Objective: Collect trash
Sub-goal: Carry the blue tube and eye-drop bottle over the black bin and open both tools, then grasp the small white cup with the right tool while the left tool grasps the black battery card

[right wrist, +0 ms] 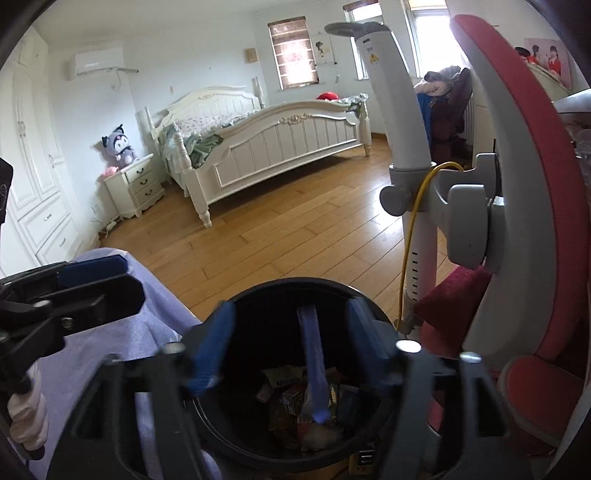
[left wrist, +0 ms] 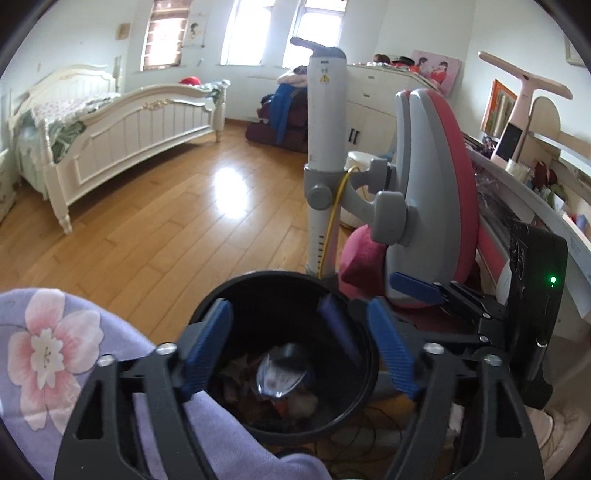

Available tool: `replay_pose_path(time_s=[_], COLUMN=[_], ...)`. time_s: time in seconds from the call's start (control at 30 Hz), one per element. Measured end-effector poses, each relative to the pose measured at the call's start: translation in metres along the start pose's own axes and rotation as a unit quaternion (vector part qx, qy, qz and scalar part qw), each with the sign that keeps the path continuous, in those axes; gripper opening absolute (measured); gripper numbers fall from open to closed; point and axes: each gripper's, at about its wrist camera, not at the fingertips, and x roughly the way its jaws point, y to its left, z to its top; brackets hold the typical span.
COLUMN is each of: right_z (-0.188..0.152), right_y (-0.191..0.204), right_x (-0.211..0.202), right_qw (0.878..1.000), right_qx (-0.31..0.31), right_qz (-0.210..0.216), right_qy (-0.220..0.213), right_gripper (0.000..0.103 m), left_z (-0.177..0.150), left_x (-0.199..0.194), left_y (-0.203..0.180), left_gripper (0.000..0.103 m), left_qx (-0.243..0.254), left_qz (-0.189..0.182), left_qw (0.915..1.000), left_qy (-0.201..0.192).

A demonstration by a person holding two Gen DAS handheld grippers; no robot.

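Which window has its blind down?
The left window, above the bed: a brown blind covers it; the other windows glare uncovered.

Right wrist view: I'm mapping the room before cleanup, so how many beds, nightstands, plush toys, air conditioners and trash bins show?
Bed: 1
Nightstand: 1
Plush toy: 1
Air conditioner: 1
Black bin: 1
Total: 5

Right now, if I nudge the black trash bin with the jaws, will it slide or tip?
The black trash bin probably slides rather than tips: it looks squat, wide-mouthed, and stands on smooth wooden floor. It seems light, holding only wrappers and scraps low inside. Cables at its base might snag it.
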Motion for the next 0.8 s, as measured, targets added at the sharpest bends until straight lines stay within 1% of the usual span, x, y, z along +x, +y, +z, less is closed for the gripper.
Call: replay_pose_path(time_s=[0.1,0.17,0.23,0.27,0.47,0.5,0.57,0.63,0.73,0.8], right_z=[0.000,0.000,0.002,0.003,0.011,0.013,0.015,0.017,0.020,0.020], right_y=[0.003,0.008,0.014,0.019,0.055,0.064,0.080,0.100,0.136,0.167], right_x=[-0.004,-0.006,-0.007,-0.008,-0.011,-0.011,-0.011,-0.010,-0.004,0.002], right_qw=[1.000,1.000,1.000,1.000,0.998,0.998,0.996,0.992,0.984,0.974], right_qx=[-0.005,-0.003,-0.003,-0.006,-0.027,-0.032,-0.042,-0.058,-0.085,-0.116], right_qz=[0.001,0.010,0.018,0.020,0.050,0.060,0.079,0.108,0.152,0.182], right_qy=[-0.002,-0.003,-0.004,-0.004,-0.001,0.002,0.007,0.016,0.043,0.064], right_gripper=[0.076,0.076,0.076,0.076,0.076,0.076,0.076,0.077,0.078,0.078], left_z=[0.000,-0.002,-0.003,-0.005,-0.016,-0.021,-0.035,-0.053,-0.089,-0.109], left_x=[-0.012,-0.023,-0.035,-0.045,-0.093,-0.102,-0.122,-0.141,-0.170,-0.185], left_y=[-0.004,-0.003,-0.001,0.002,0.030,0.037,0.055,0.076,0.124,0.150], left_gripper=[0.082,0.082,0.085,0.087,0.087,0.088,0.093,0.093,0.092,0.092], left_qx=[0.013,0.018,0.022,0.022,0.007,0.003,-0.008,-0.021,-0.048,-0.055], left_qz=[0.012,0.022,0.030,0.036,0.061,0.065,0.080,0.102,0.129,0.148], left_qw=[0.9998,0.9995,0.9991,0.9988,0.9974,0.9971,0.9959,0.9938,0.9904,0.9875], left_qy=[-0.008,-0.013,-0.019,-0.025,-0.038,-0.039,-0.040,-0.039,-0.013,-0.005])
